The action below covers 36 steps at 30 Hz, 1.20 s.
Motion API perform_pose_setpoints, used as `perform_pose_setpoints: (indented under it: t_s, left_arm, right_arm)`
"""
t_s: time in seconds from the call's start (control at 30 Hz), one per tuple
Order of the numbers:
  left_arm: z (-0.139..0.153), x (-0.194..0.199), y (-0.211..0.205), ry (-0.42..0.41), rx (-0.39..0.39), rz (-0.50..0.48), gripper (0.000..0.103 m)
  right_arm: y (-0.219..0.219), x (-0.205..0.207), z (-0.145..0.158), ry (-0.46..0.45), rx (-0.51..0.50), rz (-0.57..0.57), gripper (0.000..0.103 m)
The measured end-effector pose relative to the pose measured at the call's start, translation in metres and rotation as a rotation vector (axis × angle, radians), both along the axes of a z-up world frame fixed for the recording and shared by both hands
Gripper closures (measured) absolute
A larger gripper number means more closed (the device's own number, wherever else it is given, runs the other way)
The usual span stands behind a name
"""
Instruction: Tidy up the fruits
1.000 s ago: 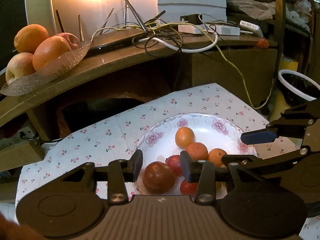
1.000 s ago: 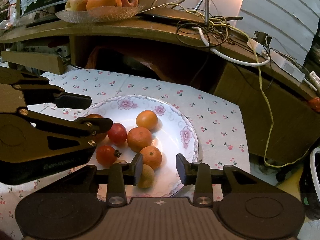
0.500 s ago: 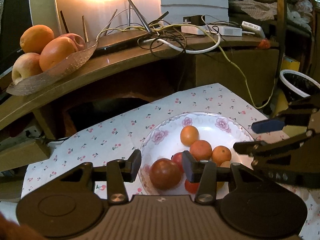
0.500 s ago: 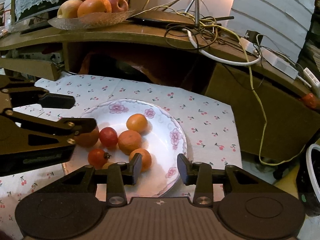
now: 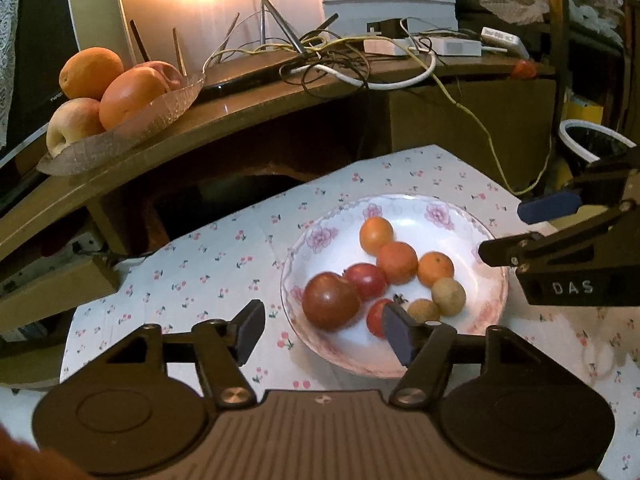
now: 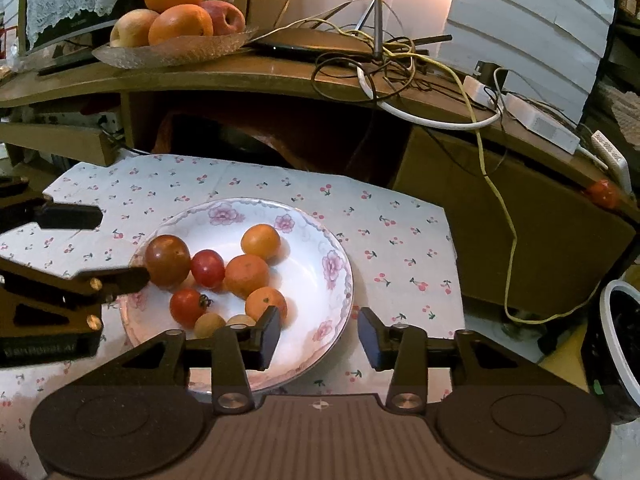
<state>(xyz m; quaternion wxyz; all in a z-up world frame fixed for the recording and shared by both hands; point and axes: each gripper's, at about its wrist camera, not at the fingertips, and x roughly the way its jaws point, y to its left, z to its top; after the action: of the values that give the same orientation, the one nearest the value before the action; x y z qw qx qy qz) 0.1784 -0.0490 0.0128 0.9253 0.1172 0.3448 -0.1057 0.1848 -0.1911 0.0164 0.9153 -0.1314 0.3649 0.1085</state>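
Eight pieces of fruit lie in the flowered plate (image 5: 494,264) on the cherry-print tablecloth (image 5: 208,272): one large dark tomato (image 5: 330,300), two smaller red tomatoes (image 5: 366,280), three tangerines (image 5: 396,262) and two little tan fruits (image 5: 448,296), all clustered and mostly touching.

Your left gripper (image 5: 324,332) is spread wide and holds nothing; the large tomato sits between its fingers but apart from both, and its right finger reaches over the near rim of the plate. Your right gripper (image 6: 318,334) is also open and empty, its left finger over the plate just beside the nearest tangerine (image 6: 266,304), its right finger beyond the rim over the cloth.

On the wooden shelf (image 6: 280,76) behind, a glass dish (image 6: 172,50) carries four bigger fruits: two oranges (image 6: 180,24) and two apples (image 6: 224,18).

From your left wrist camera both tan fruits are fully clear, and your right gripper enters from the right edge. From your right wrist camera the tan fruits are half hidden behind the finger, but you get a small red fruit (image 6: 604,192) at the shelf's far right end and a white-rimmed bin (image 6: 618,344) more fully.
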Motion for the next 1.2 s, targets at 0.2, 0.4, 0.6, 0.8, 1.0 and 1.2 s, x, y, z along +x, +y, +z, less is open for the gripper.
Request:
perform_pose_setpoints:
  t_s: [0.2,0.4,0.6,0.8,1.0,1.2]
  left_arm:
    - [0.008,-0.017,-0.003,-0.028,0.007,0.028,0.017]
    - [0.013,-0.038,-0.002,-0.048,0.017,0.06,0.006]
    - [0.014,-0.056,-0.004,-0.062,0.059,0.09,0.001]
    - [0.011,-0.071,-0.008,-0.048,0.073,0.096,0.0]
    - [0.015,-0.084,-0.01,-0.051,0.058,0.095,0.0]
    - [0.019,-0.096,-0.009,-0.054,0.037,0.095,0.0]
  right_arm:
    - [-0.003,-0.016,0.007,-0.006,0.028,-0.006,0.052]
    - [-0.006,-0.038,0.011,-0.005,0.052,-0.025,0.049]
    - [-0.01,-0.065,0.019,-0.02,0.082,-0.041,0.045]
    - [-0.01,-0.087,0.019,-0.012,0.093,-0.044,0.044]
    - [-0.01,-0.102,0.018,-0.006,0.095,-0.054,0.043]
    - [-0.012,-0.116,0.018,0.001,0.103,-0.071,0.043]
